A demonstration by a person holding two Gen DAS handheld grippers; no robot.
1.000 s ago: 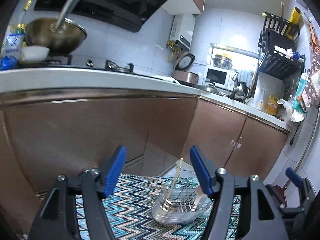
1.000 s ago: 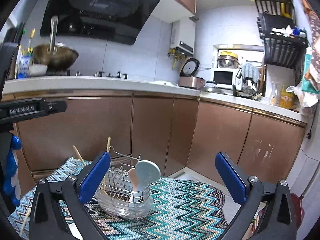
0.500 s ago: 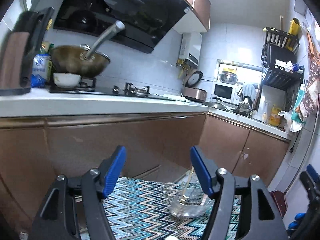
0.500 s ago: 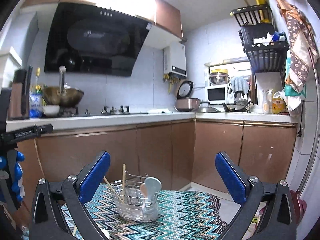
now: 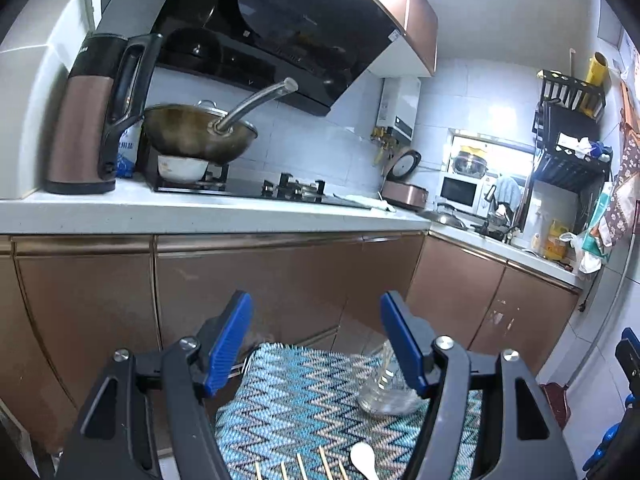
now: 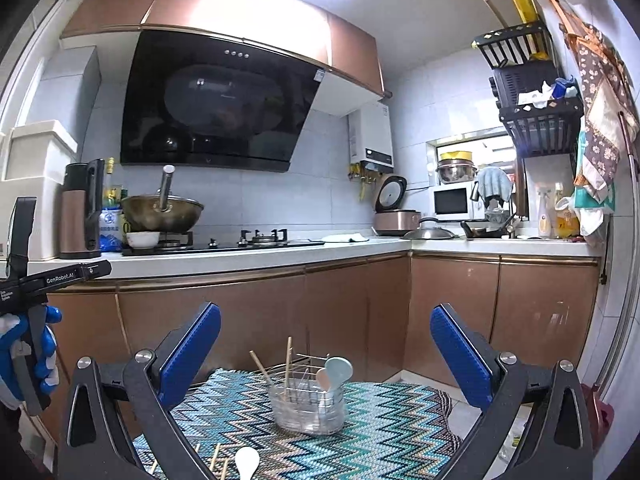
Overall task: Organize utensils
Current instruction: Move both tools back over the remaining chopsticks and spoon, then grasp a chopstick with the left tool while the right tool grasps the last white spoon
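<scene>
Zigzag-woven cloth in teal, blue and white (image 6: pixel 384 432), spread over a low surface before copper-fronted kitchen cabinets (image 6: pixel 340 312); on it, toward the far edge, one clear holder with a wire rack insert (image 6: pixel 307 408), standing upright and already carrying a pale blue-green spoon (image 6: pixel 339 369), a second, paler spoon bowl beside it, and several wooden chopsticks (image 6: pixel 288 360) leaning at loose angles. Nearer the onlooker, lying flat on the cloth and well apart from the holder: one white spoon (image 6: pixel 246 461) and a row of loose chopsticks (image 5: pixel 301 465), so the sorting looks unfinished. Left gripper (image 5: pixel 316 340): jaws part open, nothing between them, raised over the cloth with the holder partly hidden behind its right finger. Right gripper (image 6: pixel 325 354): jaws wide, empty, pointing level toward the holder; the person's blue-gloved hand (image 6: pixel 16 364) carries the other tool at the left edge of that view. Hazards, as judged: the holder appears light and top-heavy with leaning sticks, so a finger brushing a chopstick on approach could tip it; the loose chopsticks are thin and lie flat, and a pinch may slide off or roll them toward the near edge; the white spoon is smooth and may twist out of rubbed pads; the cloth could bunch if a fingertip drags on it.
</scene>
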